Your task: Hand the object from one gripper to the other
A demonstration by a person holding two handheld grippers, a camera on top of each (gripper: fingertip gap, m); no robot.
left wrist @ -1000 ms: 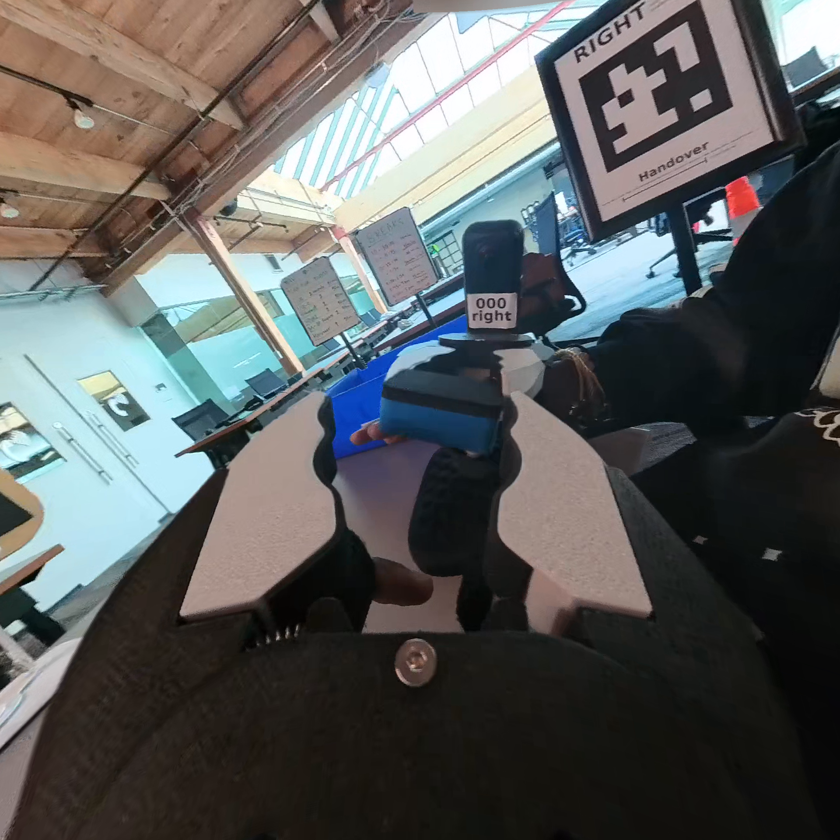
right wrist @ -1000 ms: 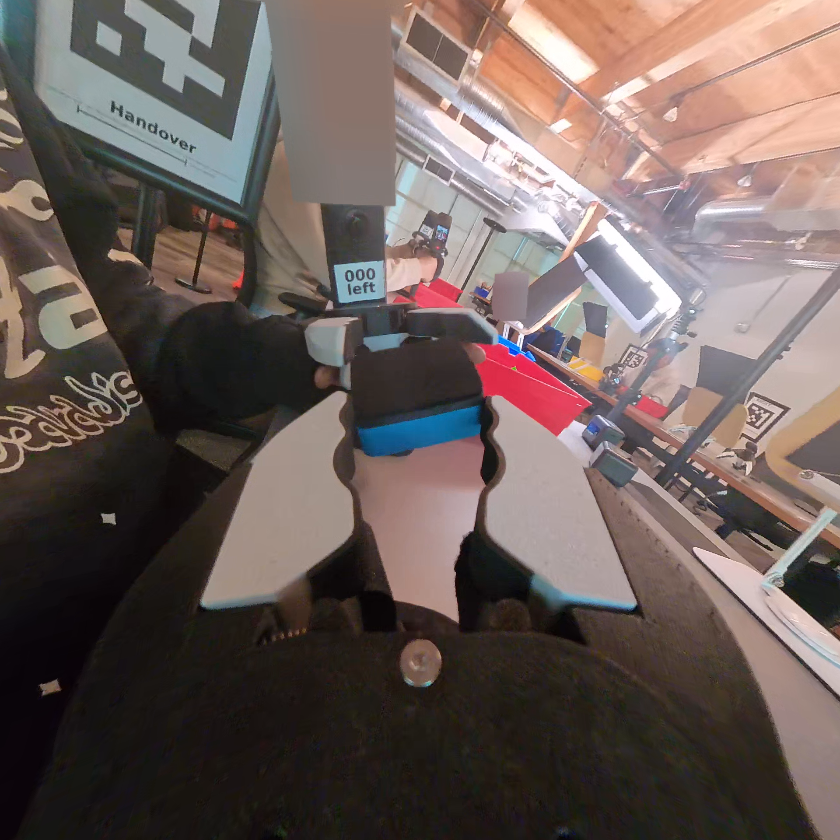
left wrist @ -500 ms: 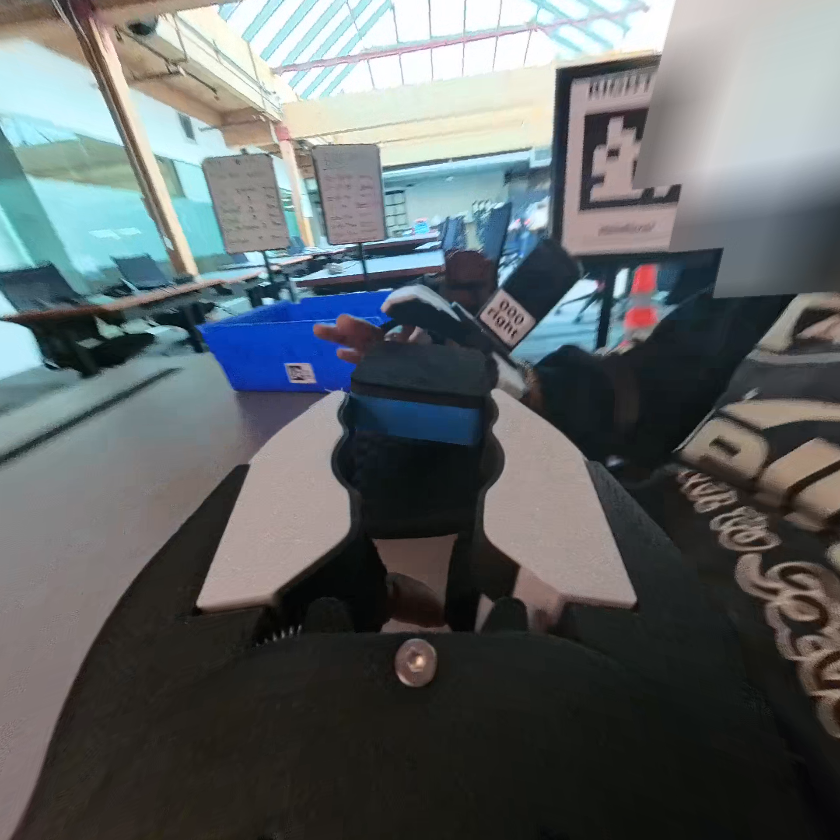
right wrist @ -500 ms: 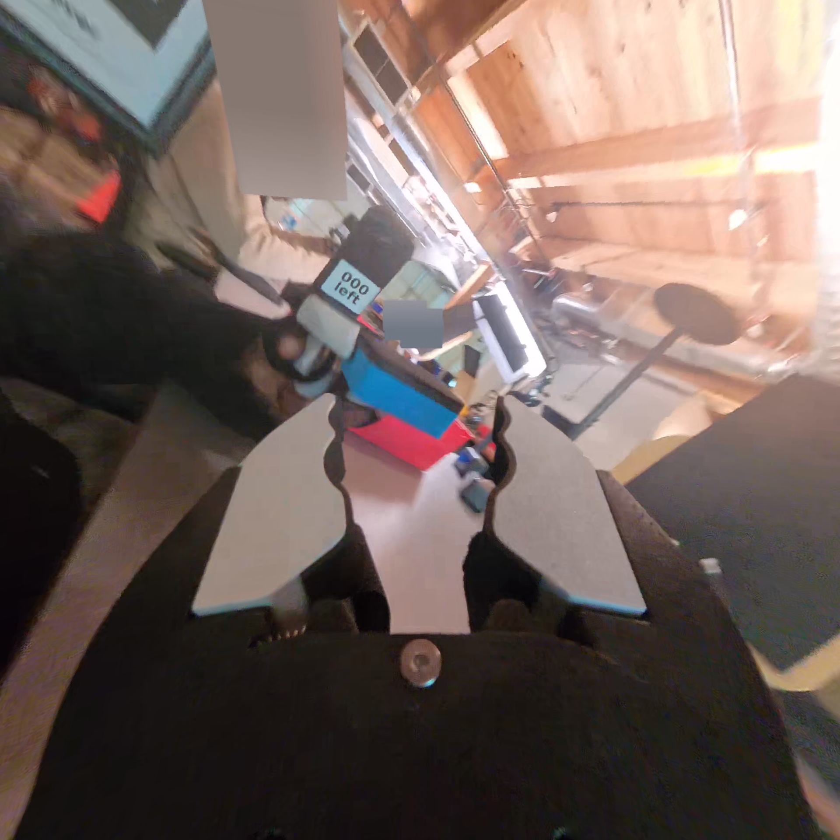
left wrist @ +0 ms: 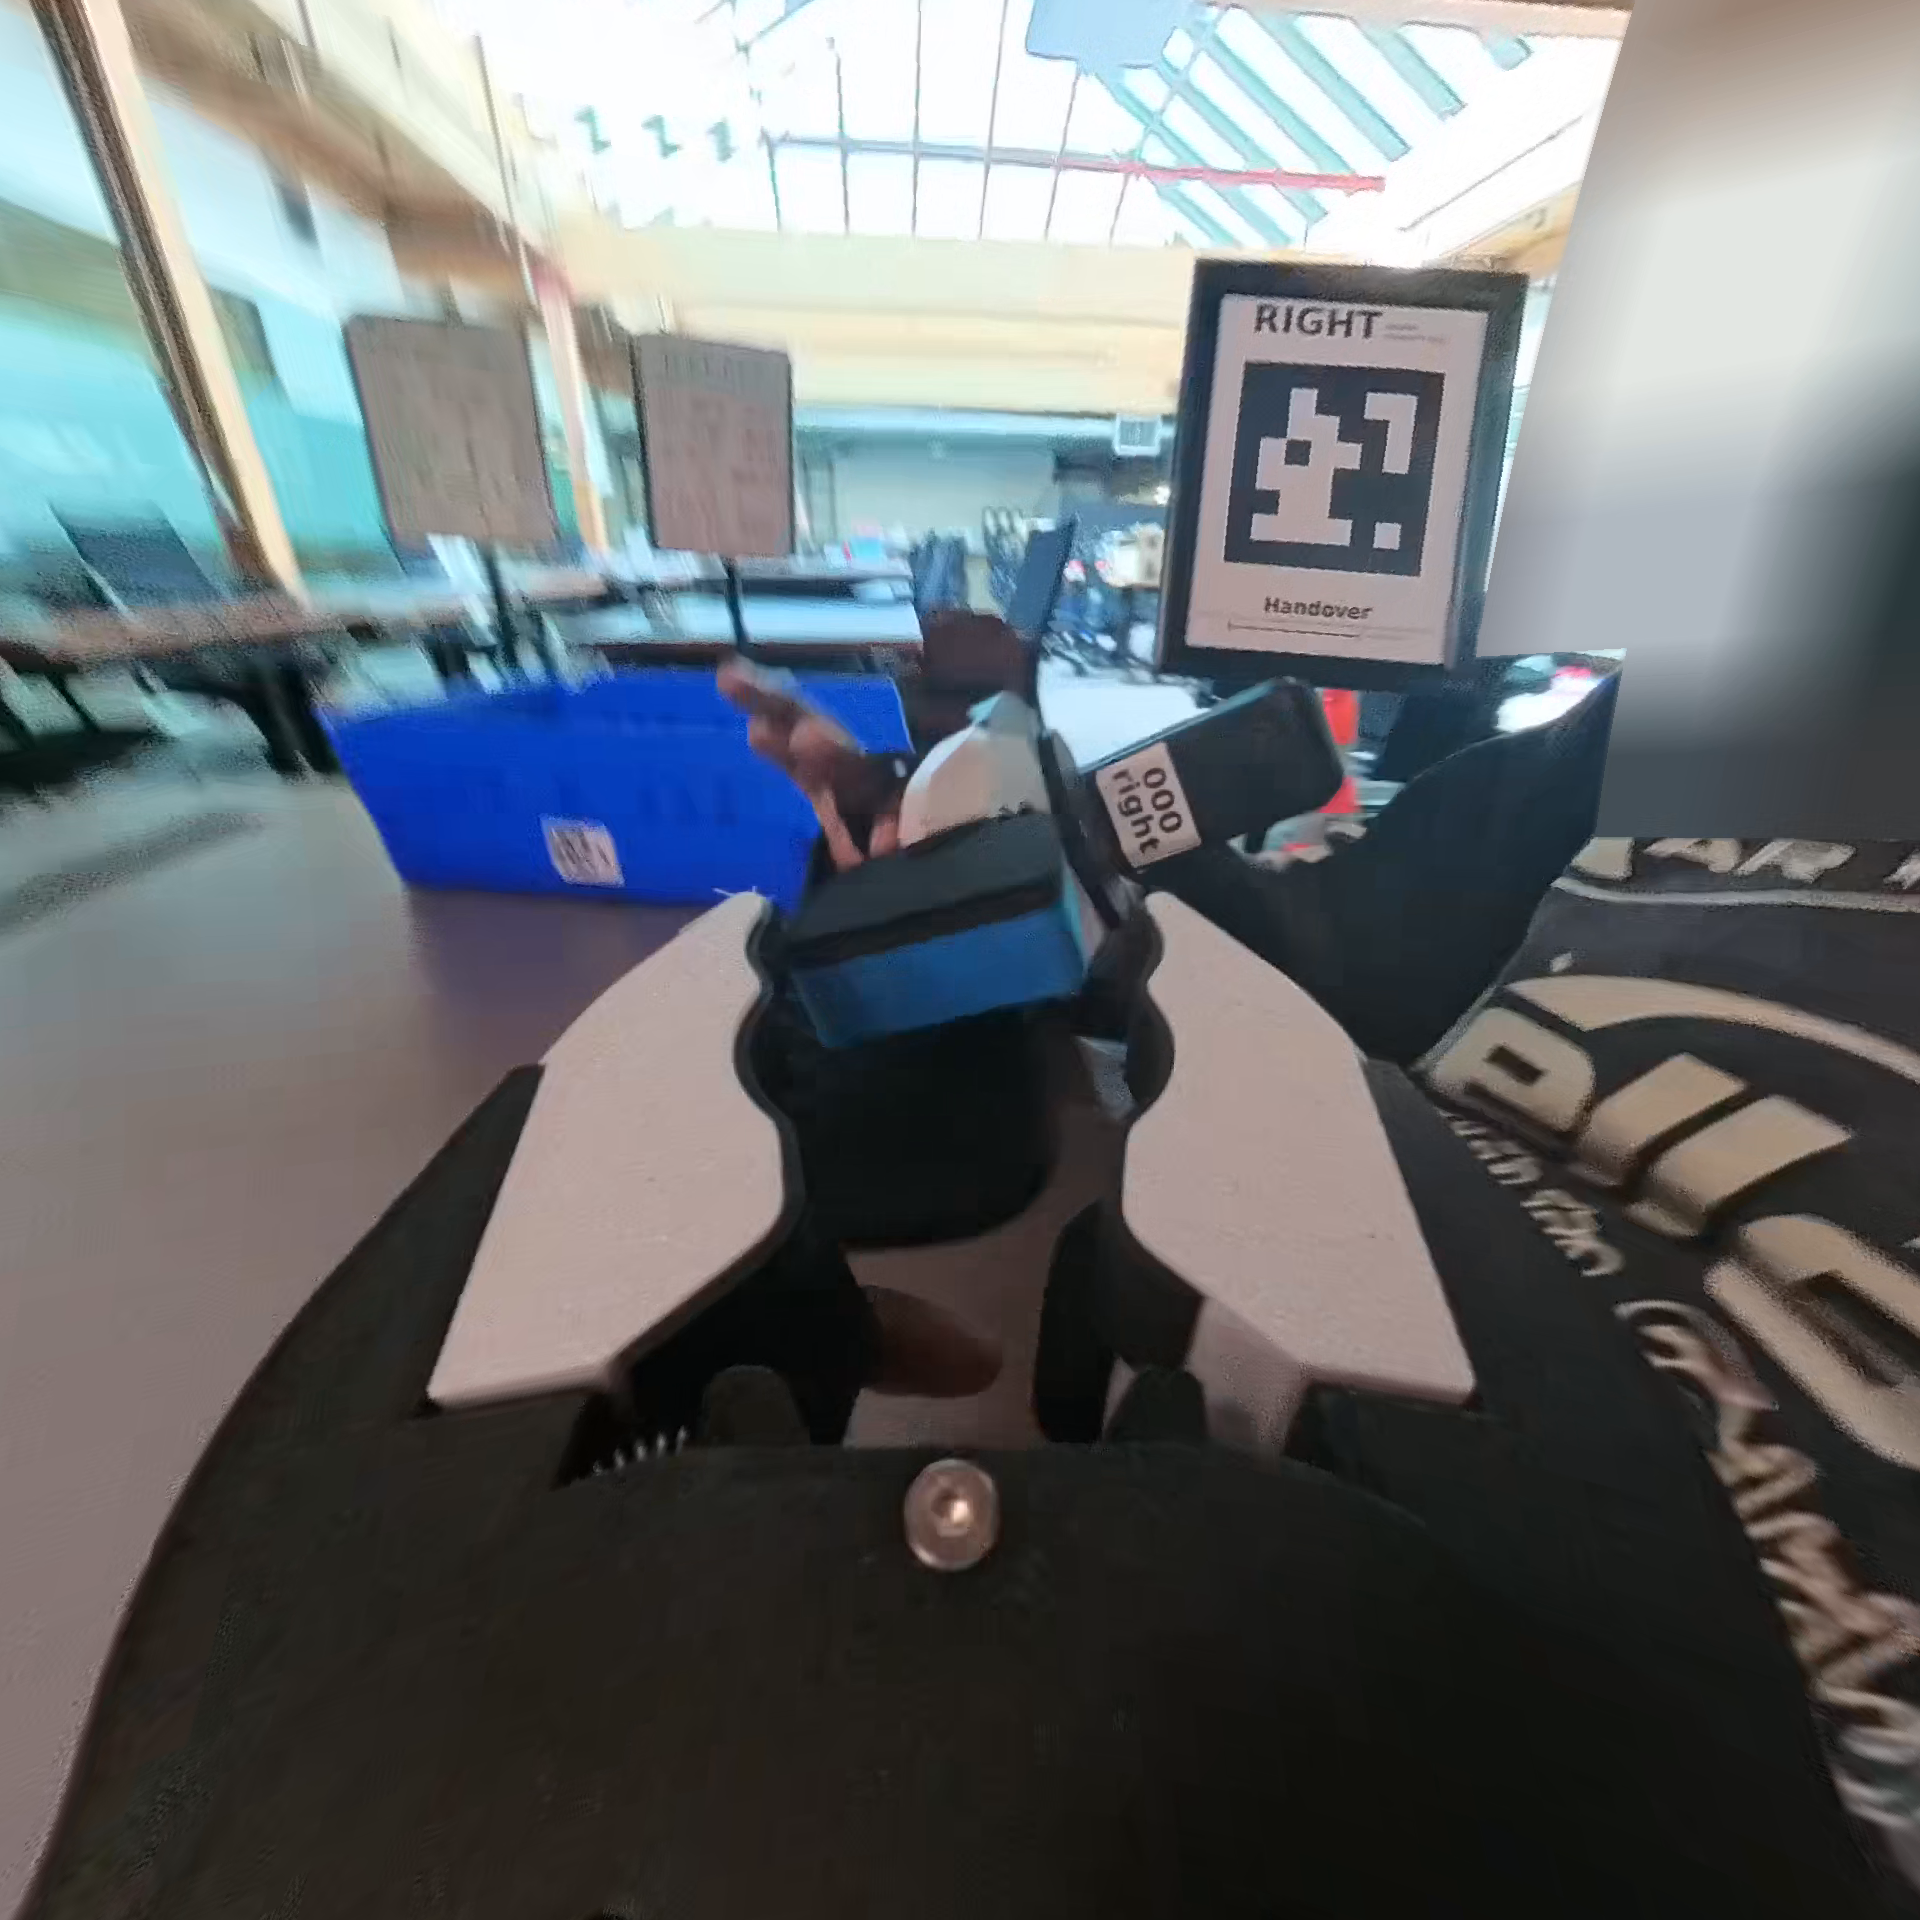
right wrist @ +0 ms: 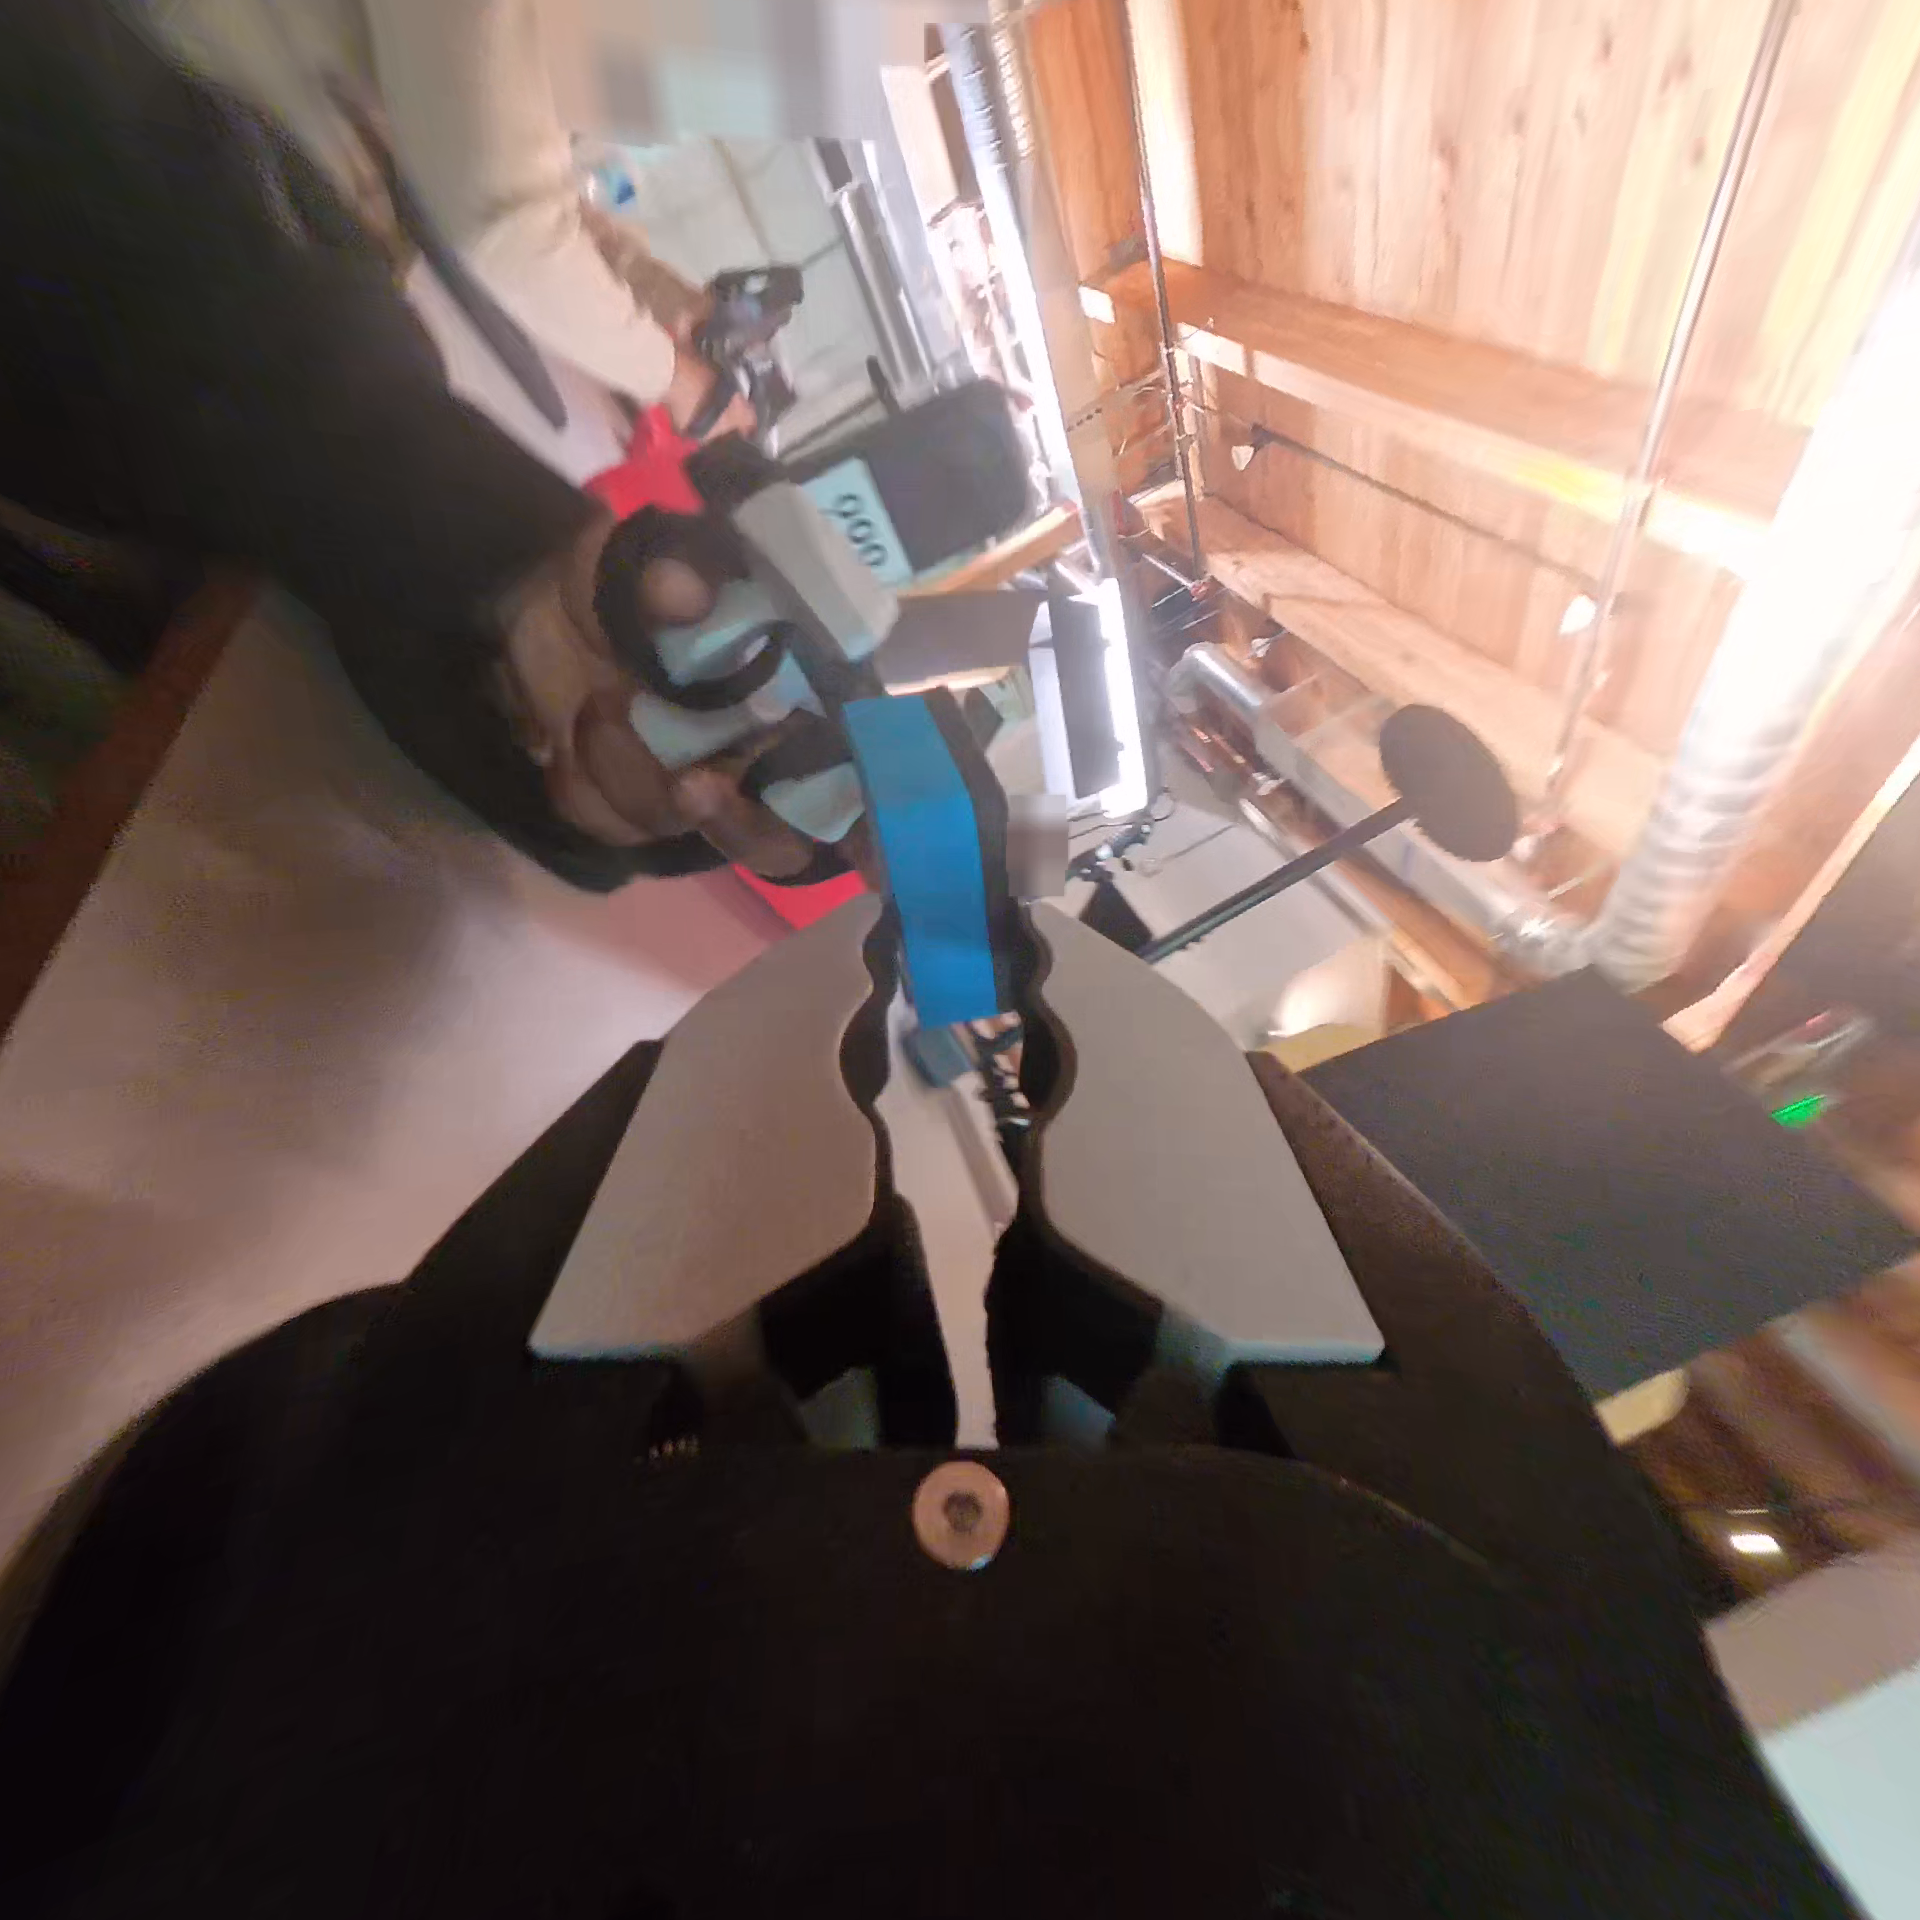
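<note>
A blue-and-black zip pouch (left wrist: 935, 966) sits tilted between the tips of my left gripper (left wrist: 951, 925). The left jaws stand wide around it, with a gap showing on the pouch's right side. The right gripper (left wrist: 997, 800), rolled on its side, reaches onto the pouch from behind. In the right wrist view the pouch (right wrist: 935, 883) stands edge-on, and my right gripper (right wrist: 956, 935) is shut on its thin side. The left gripper (right wrist: 769, 623), held by a hand, is just beyond it, and part of the pouch is hidden behind its fingers.
A blue bin (left wrist: 582, 790) stands on the table (left wrist: 208, 1091) ahead. A framed marker sign (left wrist: 1340, 468) stands at the back right. A person's dark sleeve and shirt (left wrist: 1662, 1143) fill the right side. A red bin (right wrist: 800, 899) and a black panel (right wrist: 1558, 1195) show in the right wrist view. The tips of both grippers are at nearly the same place.
The right gripper, open and apart from the pouch half a second ago, has rolled sideways and shut on it. The left jaws have widened slightly, and the pouch now tilts.
</note>
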